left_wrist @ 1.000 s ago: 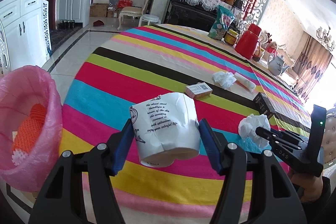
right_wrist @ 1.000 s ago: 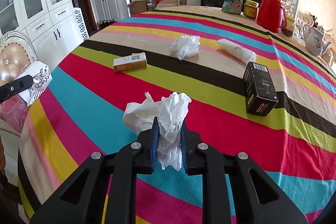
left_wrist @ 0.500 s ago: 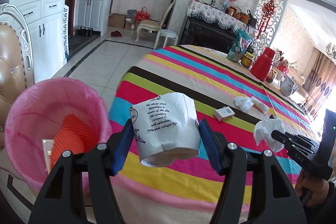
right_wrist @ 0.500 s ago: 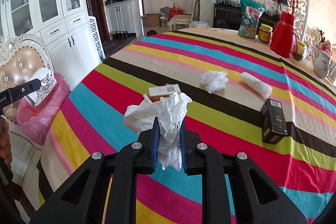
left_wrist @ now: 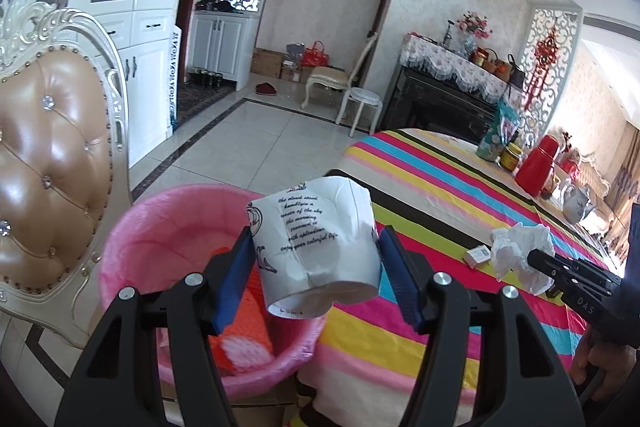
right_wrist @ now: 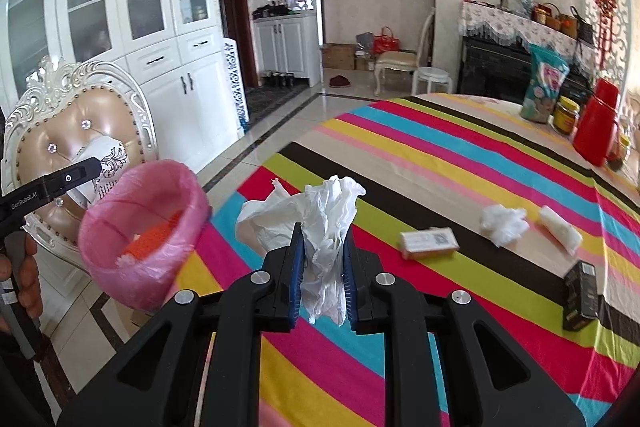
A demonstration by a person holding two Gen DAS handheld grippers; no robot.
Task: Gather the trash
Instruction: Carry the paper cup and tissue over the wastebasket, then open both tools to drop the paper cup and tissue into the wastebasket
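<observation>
My left gripper (left_wrist: pixel 318 267) is shut on a crumpled white paper cup (left_wrist: pixel 316 247) with black script, held above the near rim of a pink-lined trash bin (left_wrist: pixel 132 247) that stands off the table's edge. An orange foam net (left_wrist: pixel 244 327) lies inside the bin. My right gripper (right_wrist: pixel 322 275) is shut on a crumpled white tissue (right_wrist: pixel 328 227), over the striped tablecloth (right_wrist: pixel 440 163) and right of the bin (right_wrist: pixel 140 227). In the left wrist view the right gripper (left_wrist: pixel 534 259) with its tissue (left_wrist: pixel 520 255) shows at the right; the left gripper's finger (right_wrist: pixel 72 179) and cup (right_wrist: pixel 102 163) show at the right wrist view's left.
On the table lie a small cardboard box (right_wrist: pixel 430 243), another tissue wad (right_wrist: pixel 502 223), a rolled white wrapper (right_wrist: pixel 560 235) and a black box (right_wrist: pixel 580 295). A red thermos (right_wrist: pixel 598 131), a jar and a snack bag stand farther back. A padded chair (left_wrist: pixel 52 163) stands behind the bin.
Both grippers swung left and rose, carrying cup and tissue from over the table toward the pink bin. The bin now sits under the cup; grips unchanged.
</observation>
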